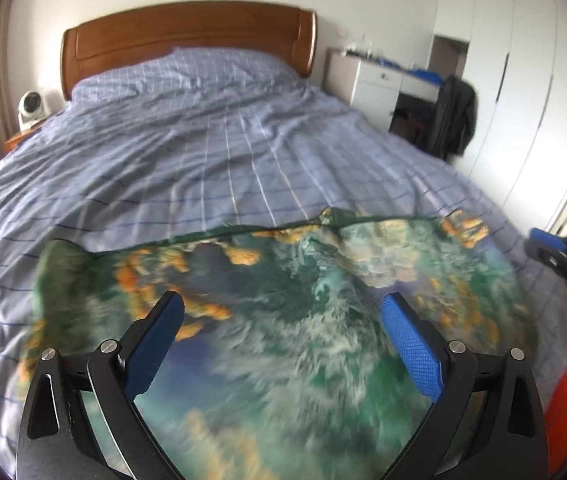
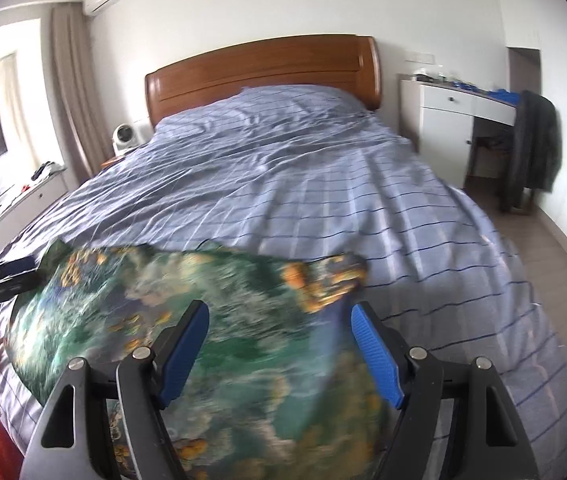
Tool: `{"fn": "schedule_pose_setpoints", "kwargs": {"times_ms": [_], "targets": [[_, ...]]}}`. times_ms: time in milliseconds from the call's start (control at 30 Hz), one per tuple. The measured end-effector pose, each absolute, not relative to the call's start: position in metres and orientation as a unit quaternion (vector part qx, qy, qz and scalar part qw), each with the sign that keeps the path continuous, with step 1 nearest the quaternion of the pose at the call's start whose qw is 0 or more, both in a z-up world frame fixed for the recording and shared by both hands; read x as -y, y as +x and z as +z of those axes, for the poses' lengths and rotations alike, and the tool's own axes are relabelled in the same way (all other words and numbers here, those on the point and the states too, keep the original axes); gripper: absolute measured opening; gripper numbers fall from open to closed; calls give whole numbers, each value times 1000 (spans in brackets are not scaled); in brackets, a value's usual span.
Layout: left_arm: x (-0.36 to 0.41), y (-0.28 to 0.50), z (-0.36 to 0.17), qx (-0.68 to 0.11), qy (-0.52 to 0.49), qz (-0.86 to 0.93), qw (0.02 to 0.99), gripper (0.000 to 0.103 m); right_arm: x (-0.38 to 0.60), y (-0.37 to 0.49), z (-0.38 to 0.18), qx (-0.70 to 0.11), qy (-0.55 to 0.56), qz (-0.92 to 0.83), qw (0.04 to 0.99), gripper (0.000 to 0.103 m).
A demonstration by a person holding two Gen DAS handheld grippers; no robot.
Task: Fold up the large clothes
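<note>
two hand-held grippers in play here, both over the same garment (image 1: pixel 283 320), a big green/teal print thing w/ orange blotches, lying on the bed (image 1: pixel 203 152) near the foot end. it's spread fairly flat on the blue checked cover, far edge running roughly straight across, one corner bunched up a bit on the right side in the left wrist view.

left hand-held gripper (image 1: pixel 283 320) has its jaws spread wide, nothing pinched btwn the blue pads, fabric just sits below them. right hand-held gripper (image 2: pixel 279 344) same deal, jaws apart, not as wide, no cloth caught. both views are blurry so fine detail is a guess.

imo this is the gap btwn folds: cloth is let go and lying there, a fold looks laid down already but can't tell how many layers. next move prob needs each gripper to drop back to an edge or corner, pinch just the layers meant to go over, then carry them across evenly so it doesn't skew. that bunched corner might want smoothing first.
</note>
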State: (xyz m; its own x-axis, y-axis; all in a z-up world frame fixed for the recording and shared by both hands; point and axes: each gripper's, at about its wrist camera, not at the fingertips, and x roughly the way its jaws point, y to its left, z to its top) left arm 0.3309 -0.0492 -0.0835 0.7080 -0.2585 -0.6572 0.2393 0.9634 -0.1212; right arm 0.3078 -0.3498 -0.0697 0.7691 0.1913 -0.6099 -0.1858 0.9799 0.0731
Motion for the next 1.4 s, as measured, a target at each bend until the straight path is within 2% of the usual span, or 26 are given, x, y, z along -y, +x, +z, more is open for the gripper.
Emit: {"fn": "schedule_pose_setpoints", "kwargs": {"times_ms": [233,333,867,1400], "targets": [[68,365,-138,-417,1,-111,902,101,342,326,-133,-388,3,87,918,76],[62,362,-152,-414,-17,-119,902,102,350,329,-156,-398,36,94,912,76],[62,355,-153,-399,-16,-115,910,102,355,334,-167,-401,55,100,909,76],[67,288,-144,-404,20,-134,905,102,355,335,-168,-404,57,98,908,76]]}}
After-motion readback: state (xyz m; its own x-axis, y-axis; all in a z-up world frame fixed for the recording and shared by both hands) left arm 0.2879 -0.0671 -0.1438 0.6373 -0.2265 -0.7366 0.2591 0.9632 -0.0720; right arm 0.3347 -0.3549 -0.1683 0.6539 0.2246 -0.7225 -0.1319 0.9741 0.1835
